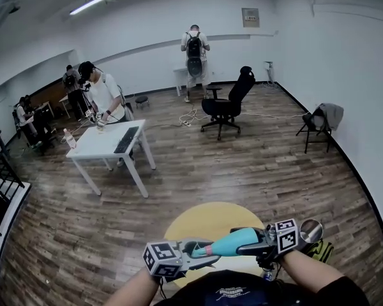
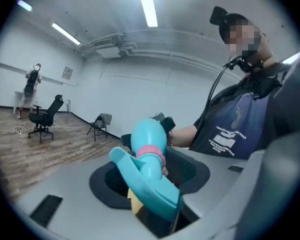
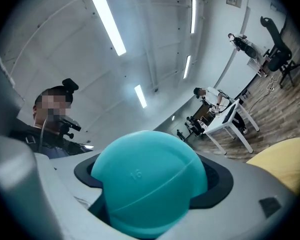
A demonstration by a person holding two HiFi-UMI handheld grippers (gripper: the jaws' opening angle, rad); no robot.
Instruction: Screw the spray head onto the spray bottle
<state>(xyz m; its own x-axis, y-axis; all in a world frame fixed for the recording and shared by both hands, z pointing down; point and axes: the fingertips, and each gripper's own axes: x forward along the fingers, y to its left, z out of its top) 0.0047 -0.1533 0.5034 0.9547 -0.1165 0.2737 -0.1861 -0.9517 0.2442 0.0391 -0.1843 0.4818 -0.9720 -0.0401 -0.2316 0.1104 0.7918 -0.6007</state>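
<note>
Two pinches: left gripper [image 2: 155, 196] on the light, stiff spray head [image 2: 149, 156], right gripper [image 3: 151, 189] round the base of the smooth, probably slippery spray bottle [image 3: 140, 171].

I'm looking into a bare lab room: wood floor [image 1: 242, 171], white desk [image 1: 102, 142] far left, office chair [image 1: 226, 104], other rigged-up people [image 1: 99, 91].

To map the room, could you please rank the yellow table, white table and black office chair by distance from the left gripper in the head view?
1. Yellow table, close below the left gripper.
2. White table, mid-room, left.
3. Black office chair, farther back, centre.
</note>
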